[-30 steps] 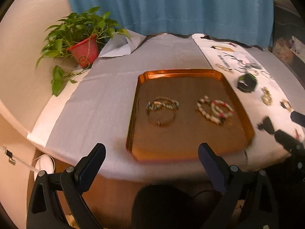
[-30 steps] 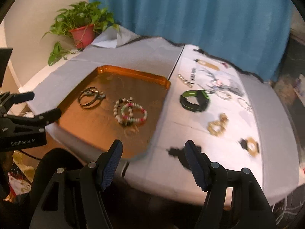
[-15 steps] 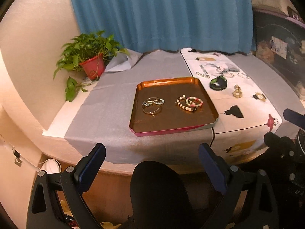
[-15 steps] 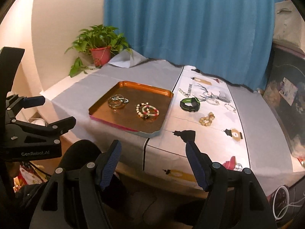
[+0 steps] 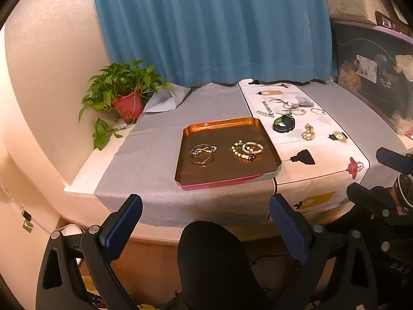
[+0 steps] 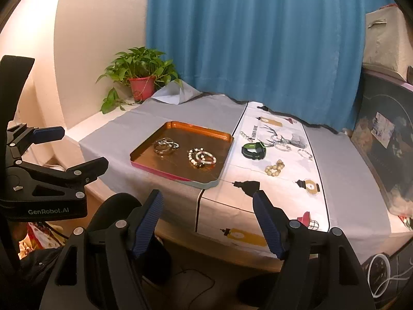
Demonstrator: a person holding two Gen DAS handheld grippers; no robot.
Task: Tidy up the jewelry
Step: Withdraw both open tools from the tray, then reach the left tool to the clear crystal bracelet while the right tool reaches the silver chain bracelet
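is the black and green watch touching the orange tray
Apart. In the right wrist view, white cloth shows between the watch and the tray rim.

Both grippers are backing well away from the tray (image 5: 268, 139) now: a second ago the left gripper (image 5: 206, 222) and right gripper (image 6: 207, 219) hung right over its near edge, and now they're off the counter (image 5: 160, 139) entirely, fingers (image 6: 148, 219) apart, nothing between.

Blue curtain (image 5: 211, 25) hangs behind the table | green plant in a red pot (image 5: 127, 104) stands at the far left corner | grey cloth (image 5: 155, 139) covers the table | white printed runner (image 6: 278, 180) lies across its right part
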